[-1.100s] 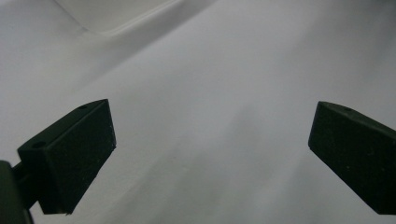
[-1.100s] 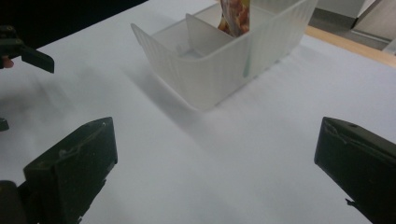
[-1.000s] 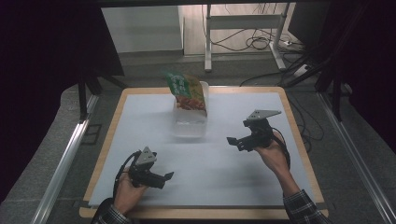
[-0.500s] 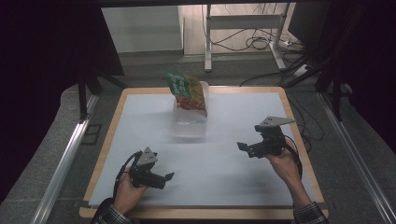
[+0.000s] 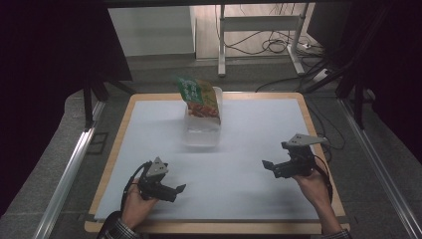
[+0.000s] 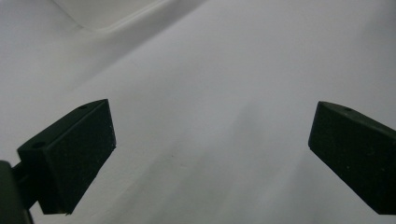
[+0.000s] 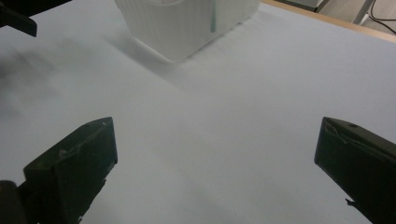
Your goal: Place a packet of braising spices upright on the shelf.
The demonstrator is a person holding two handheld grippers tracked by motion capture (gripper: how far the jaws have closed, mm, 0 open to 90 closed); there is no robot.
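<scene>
Both grippers, left [image 5: 171,189] and right [image 5: 271,166], gape empty, the tub [image 5: 201,130] with its packet [image 5: 199,95] ahead between them, perhaps equally near.

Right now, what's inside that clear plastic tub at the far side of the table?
A green and orange snack bag stands in the clear tub, its top poking above the rim. Whatever lies under the bag is hidden.

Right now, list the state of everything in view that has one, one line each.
Left gripper: open, empty, low over the mat.
Right gripper: open, empty, above the mat.
Tub: upright, lidless, holding the packet.
Packet: standing in the tub, leaning, top sticking out.
Mat: flat on the table.
</scene>
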